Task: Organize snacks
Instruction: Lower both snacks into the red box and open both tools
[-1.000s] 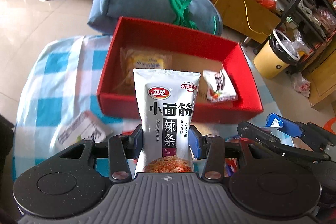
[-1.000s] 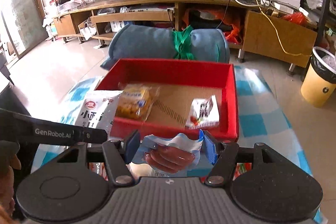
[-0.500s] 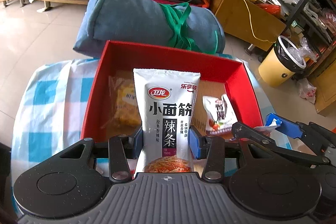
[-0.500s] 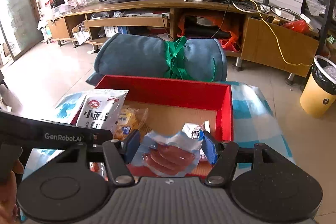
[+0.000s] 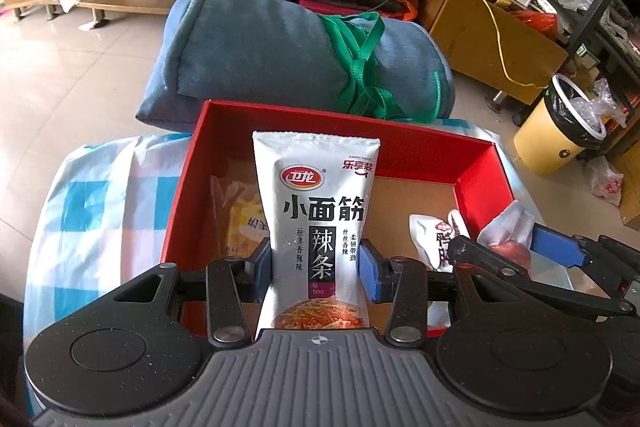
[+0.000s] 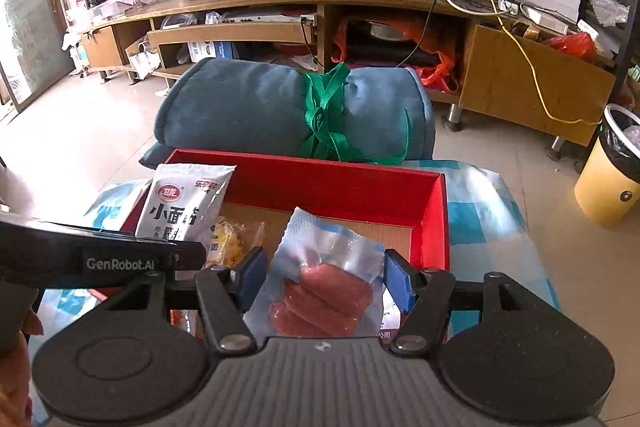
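While both packets hang above the red box (image 5: 400, 143), what the drop turns on is that open cardboard floor lying straight ahead of and below each tool. The silver spicy-strip packet (image 5: 320, 223) stands upright in the left tool (image 5: 316, 267), its long axis running away from the camera along the fingers, its top edge reaching toward the box's far wall. The blue pads press its lower sides, so that tool is clamped on it. From this wrist view the packet sits over the left-middle of the box, with a yellow snack bag (image 5: 244, 223) lying on the floor just to its left and a small white-and-red sachet (image 5: 436, 239) near the right wall.

The sausage pack (image 6: 324, 287) is pinched in the right tool (image 6: 324, 283), pads closed against its clear plastic edges, the pink sausages lying crosswise near the palm and the flat sealed end pointing forward over the near wall. It hangs over the right half of the box, where bare cardboard shows ahead of it.

Each tool therefore has its own side: the left is nearer the yellow bag, the right nearer the right wall. I judge that a release would call for little more than tipping down and letting go, though the tall packet could land across the yellow bag.

Around the box lies the blue-checked cloth (image 6: 484, 211) covering the worktop, and beyond it a rolled blue blanket (image 6: 256, 107) tied with green strap.
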A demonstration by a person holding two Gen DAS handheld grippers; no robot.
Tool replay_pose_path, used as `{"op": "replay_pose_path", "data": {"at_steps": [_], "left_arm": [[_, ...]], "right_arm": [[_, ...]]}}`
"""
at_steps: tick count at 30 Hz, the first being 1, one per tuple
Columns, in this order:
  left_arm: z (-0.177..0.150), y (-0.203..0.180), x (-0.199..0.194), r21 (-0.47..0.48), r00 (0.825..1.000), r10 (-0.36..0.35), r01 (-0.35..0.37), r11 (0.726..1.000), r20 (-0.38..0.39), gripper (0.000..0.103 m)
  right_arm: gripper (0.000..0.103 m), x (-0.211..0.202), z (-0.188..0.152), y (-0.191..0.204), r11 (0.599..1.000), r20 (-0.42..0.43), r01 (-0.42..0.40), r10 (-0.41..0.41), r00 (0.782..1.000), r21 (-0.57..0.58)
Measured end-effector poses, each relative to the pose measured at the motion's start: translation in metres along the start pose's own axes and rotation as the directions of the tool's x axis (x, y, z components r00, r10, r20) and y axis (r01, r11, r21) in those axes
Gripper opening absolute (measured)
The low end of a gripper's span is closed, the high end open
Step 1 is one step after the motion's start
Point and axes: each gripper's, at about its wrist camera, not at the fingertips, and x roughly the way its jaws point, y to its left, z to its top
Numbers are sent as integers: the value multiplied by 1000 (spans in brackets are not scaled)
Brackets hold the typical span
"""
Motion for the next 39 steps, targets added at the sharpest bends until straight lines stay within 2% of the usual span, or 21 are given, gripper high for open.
{"op": "replay_pose_path", "data": {"at_steps": [20,25,27,34,39], "left_arm": [[2,2,47,4,995,81,-81,997,-50,53],[1,3,49,11,994,102,-101,995,-49,65],[2,4,50,6,993,111,-111,994,-50,73],[4,5,44,-3,993,113,-113,994,-35,77],[5,7,37,-15,995,95,-95,995,-27,81]], "right_arm": [[59,55,0,-7,999,-99,31,-32,995,-15],[63,60,1,-9,997,-107,73,-75,991,-20],[65,59,1,-11,997,-105,79,-81,991,-16],[66,50,4,-8,994,-62,103,-106,992,-43],[66,38,10,-9,995,-39,94,-94,995,-19]]}}
